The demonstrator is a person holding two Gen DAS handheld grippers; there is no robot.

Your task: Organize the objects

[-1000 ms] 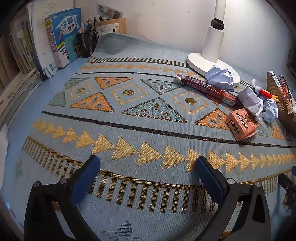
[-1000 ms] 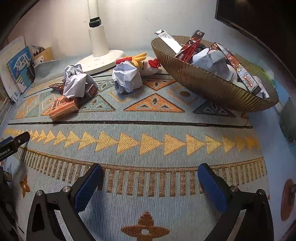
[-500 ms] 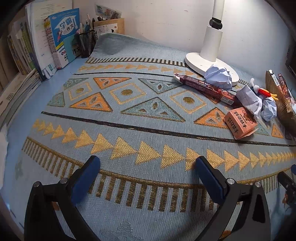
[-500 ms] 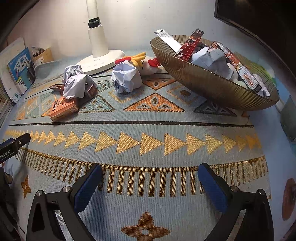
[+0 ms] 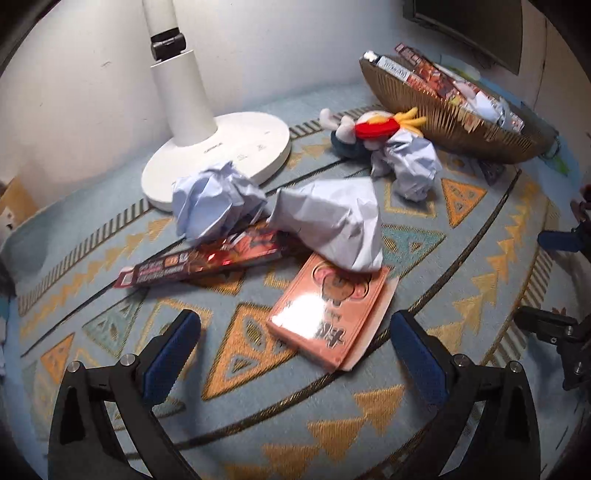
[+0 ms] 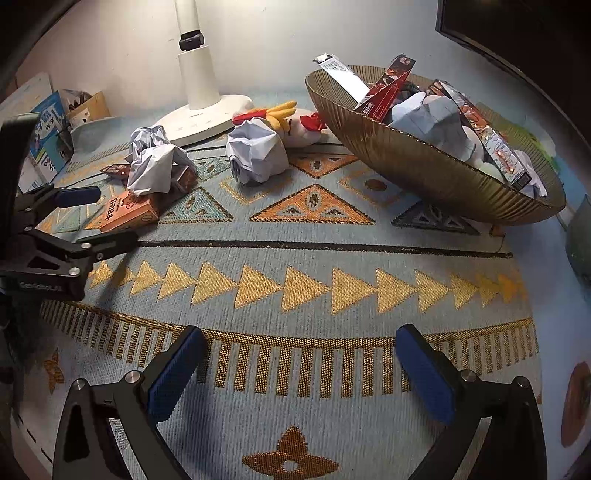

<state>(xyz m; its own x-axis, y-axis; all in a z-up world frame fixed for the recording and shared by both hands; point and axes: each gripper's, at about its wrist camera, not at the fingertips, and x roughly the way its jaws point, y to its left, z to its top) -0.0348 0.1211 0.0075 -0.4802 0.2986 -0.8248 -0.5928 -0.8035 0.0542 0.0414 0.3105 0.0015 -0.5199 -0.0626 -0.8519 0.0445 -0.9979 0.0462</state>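
Observation:
My left gripper (image 5: 295, 334) is open and empty, just short of an orange box (image 5: 328, 314) lying flat on the patterned mat. A crumpled paper ball (image 5: 332, 221) rests on the box's far end. A long dark red packet (image 5: 207, 260) and two more paper balls (image 5: 214, 203) (image 5: 410, 162) lie nearby, with a plush toy (image 5: 365, 129) behind. The gold ribbed bowl (image 6: 424, 166) holds packets and paper. My right gripper (image 6: 301, 363) is open and empty over bare mat. The left gripper (image 6: 92, 218) shows by the orange box (image 6: 127, 212).
A white lamp base (image 5: 218, 155) stands at the back against the wall. Books and a cardboard box (image 6: 85, 107) are at the far left. A dark monitor (image 6: 517, 33) hangs at the upper right. The mat's right edge lies beyond the bowl.
My left gripper has swung right and moved forward to the orange box and paper balls. The right gripper has hardly moved.

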